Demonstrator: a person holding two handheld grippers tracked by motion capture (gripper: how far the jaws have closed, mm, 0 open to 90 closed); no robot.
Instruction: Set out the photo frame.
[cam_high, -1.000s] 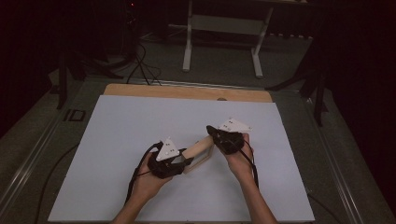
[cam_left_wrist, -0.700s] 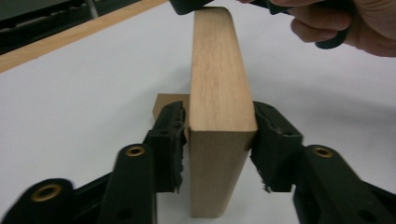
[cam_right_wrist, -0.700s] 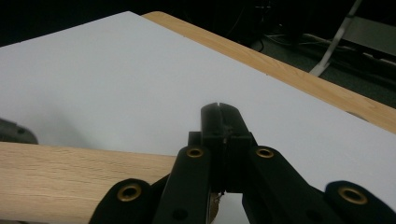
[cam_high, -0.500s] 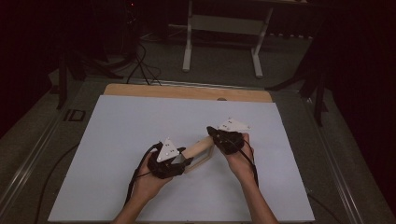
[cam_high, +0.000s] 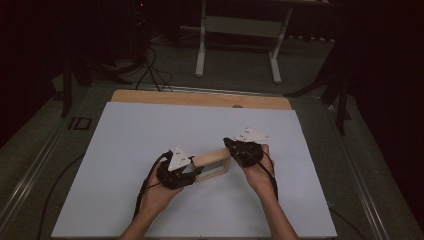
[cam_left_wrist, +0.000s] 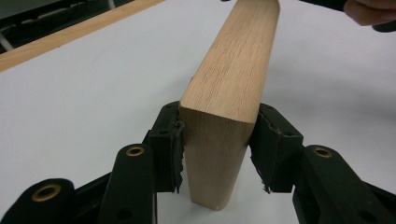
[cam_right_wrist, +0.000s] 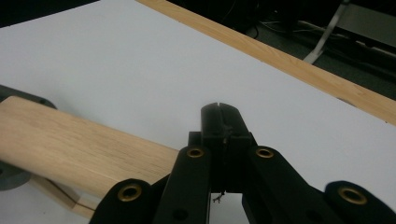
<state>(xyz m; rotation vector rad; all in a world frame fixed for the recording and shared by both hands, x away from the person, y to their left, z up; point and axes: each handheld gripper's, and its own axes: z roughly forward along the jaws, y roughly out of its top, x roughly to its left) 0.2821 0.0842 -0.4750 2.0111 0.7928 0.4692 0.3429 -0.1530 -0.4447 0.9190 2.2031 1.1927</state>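
Observation:
A light wooden piece is held low over the white table sheet, with a thinner framed part under its thick top bar. My left gripper is shut on its left end; in the left gripper view the black pads press both sides of the block. My right gripper is at the piece's right end. In the right gripper view its jaws are shut together with nothing visible between them, and the wood lies just to their left.
A wooden strip runs along the sheet's far edge. Beyond the table, white stand legs and cables are on the dark floor. A hand holding the other gripper shows in the left gripper view.

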